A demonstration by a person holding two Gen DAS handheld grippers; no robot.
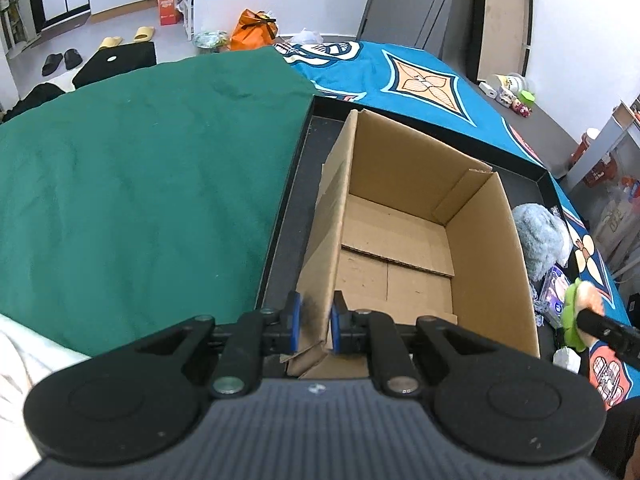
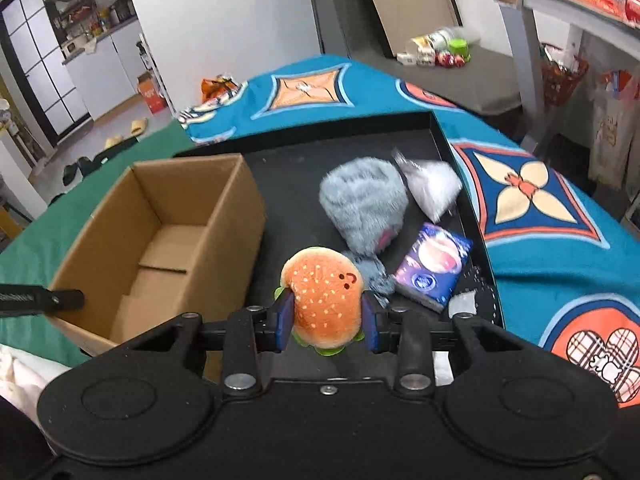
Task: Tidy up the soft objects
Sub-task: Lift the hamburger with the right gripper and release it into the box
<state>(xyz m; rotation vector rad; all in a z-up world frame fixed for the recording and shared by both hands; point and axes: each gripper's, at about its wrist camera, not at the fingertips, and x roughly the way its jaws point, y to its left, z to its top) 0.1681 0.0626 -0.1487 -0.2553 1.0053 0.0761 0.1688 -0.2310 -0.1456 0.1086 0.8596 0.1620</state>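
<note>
Black grippers, blue-padded jaws, silver screws.

Left wrist view: the near corner of the cardboard box is hidden behind the left gripper body at 6 o'clock. The burger plush at 3 o'clock is partly covered by the right gripper's finger; its face cannot be seen. The grey fluffy item is partly hidden by the box wall.

Right wrist view: the lower part of the burger plush is hidden behind the right gripper body. The clear bag at 1 o'clock is blurred; its contents cannot be determined. The printing on the purple packet is too small to read. The left gripper is cut off by the edge at 9 o'clock.
</note>
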